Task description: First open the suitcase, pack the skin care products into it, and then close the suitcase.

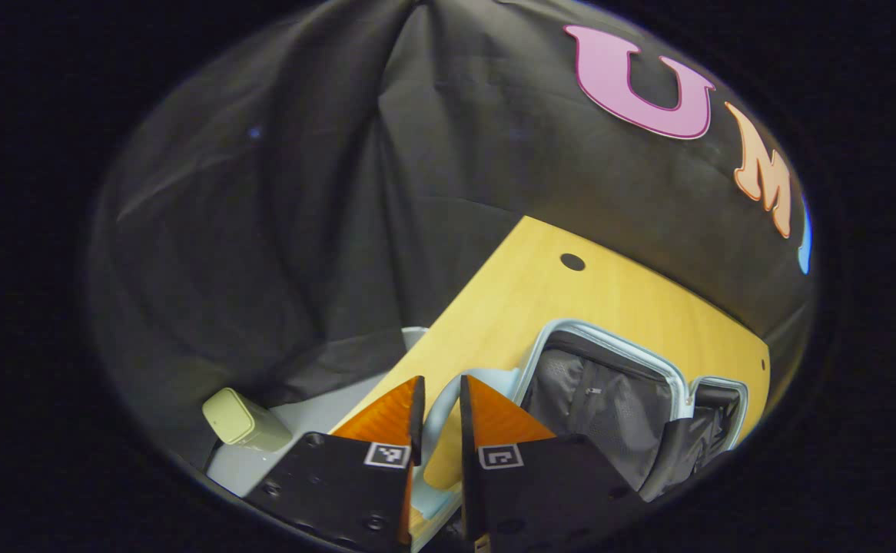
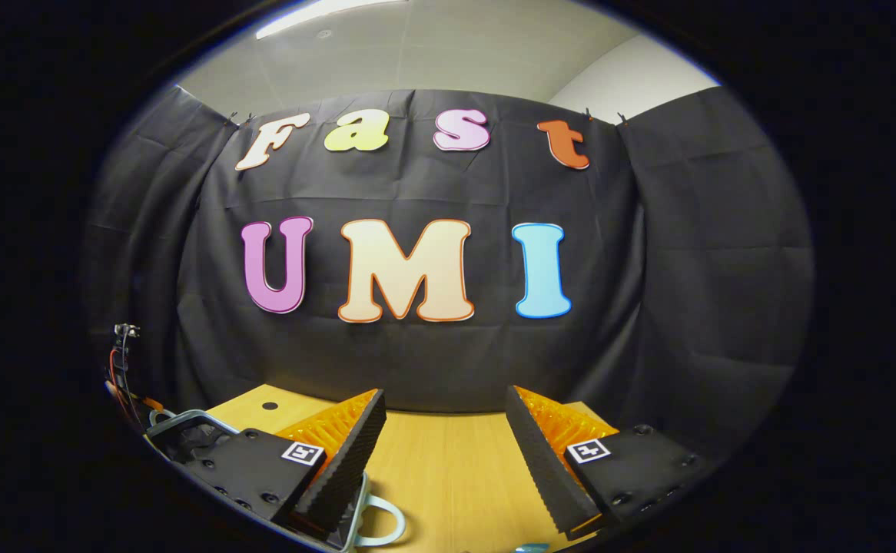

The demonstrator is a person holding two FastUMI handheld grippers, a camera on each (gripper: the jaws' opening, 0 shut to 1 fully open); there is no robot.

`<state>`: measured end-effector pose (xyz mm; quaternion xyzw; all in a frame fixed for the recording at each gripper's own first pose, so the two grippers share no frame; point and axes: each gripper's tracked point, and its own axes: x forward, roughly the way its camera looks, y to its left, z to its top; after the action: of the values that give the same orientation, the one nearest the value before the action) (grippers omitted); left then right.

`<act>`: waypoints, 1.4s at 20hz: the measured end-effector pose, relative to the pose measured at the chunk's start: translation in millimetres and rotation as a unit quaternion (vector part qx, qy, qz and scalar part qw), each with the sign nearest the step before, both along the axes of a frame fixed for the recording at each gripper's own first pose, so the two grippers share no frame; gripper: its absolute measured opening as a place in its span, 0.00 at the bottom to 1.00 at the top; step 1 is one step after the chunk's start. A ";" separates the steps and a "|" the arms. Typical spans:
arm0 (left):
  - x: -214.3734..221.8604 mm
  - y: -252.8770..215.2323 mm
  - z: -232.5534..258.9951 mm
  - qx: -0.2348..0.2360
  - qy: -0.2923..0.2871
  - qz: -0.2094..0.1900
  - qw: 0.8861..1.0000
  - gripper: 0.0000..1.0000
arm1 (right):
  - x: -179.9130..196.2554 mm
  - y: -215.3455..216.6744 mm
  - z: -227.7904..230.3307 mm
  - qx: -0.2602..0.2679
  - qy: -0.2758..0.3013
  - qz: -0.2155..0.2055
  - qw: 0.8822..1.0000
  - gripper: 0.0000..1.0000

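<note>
Two grippers over a wooden table [image 1: 540, 299]. Left gripper [image 1: 442, 415] nearly closed, pinching nothing clearly; right gripper [image 2: 444, 442] wide open, empty. Suitcase [image 1: 609, 399] lies open on the table; its hard shell likely light, best grasped at the rim.

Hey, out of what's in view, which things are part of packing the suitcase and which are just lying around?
For the job:
suitcase, lying open on the table
pale green container beside the table, possibly a skin care product
left gripper
right gripper, open

Just there:
wooden table
cables at the booth's edge
</note>
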<state>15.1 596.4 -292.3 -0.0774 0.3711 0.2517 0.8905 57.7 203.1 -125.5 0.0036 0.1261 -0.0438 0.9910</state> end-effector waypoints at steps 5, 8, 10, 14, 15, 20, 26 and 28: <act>3.0 -47.0 50.0 0.024 -0.049 -0.023 0.998 0.55 | 2.4 -41.3 14.8 0.006 -0.024 -0.005 1.000 0.98; 7.4 -93.3 90.9 0.052 -0.095 -0.048 0.993 0.87 | 2.5 -70.5 24.5 0.006 -0.039 -0.010 0.999 0.99; 11.2 -135.5 115.3 0.071 -0.122 -0.082 0.987 0.94 | 2.2 -87.9 29.2 -0.001 -0.048 -0.008 0.999 0.98; 19.2 -223.1 155.4 0.099 -0.149 -0.140 0.974 0.96 | -7.0 -120.9 38.0 -0.010 -0.065 -0.005 0.998 0.98; 22.2 -245.5 163.8 0.098 -0.161 -0.152 0.970 0.96 | -9.1 -127.4 37.1 -0.009 -0.066 -0.002 0.998 1.00; 25.6 -362.1 182.8 0.072 -0.199 -0.215 0.953 0.96 | -21.4 -159.5 35.5 0.016 -0.068 0.009 0.998 1.00; 9.5 -493.4 154.9 0.023 -0.192 -0.279 0.940 0.96 | -31.1 -190.6 28.8 0.018 -0.069 0.031 0.997 0.98; -0.6 -537.0 134.9 0.006 -0.179 -0.303 0.936 0.96 | -37.8 -199.5 26.9 0.020 -0.070 0.036 0.997 0.98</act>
<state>14.4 59.4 -157.4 0.0007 0.2096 -0.0459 0.9767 20.0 3.5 -98.6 0.0215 0.0575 -0.0055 0.9981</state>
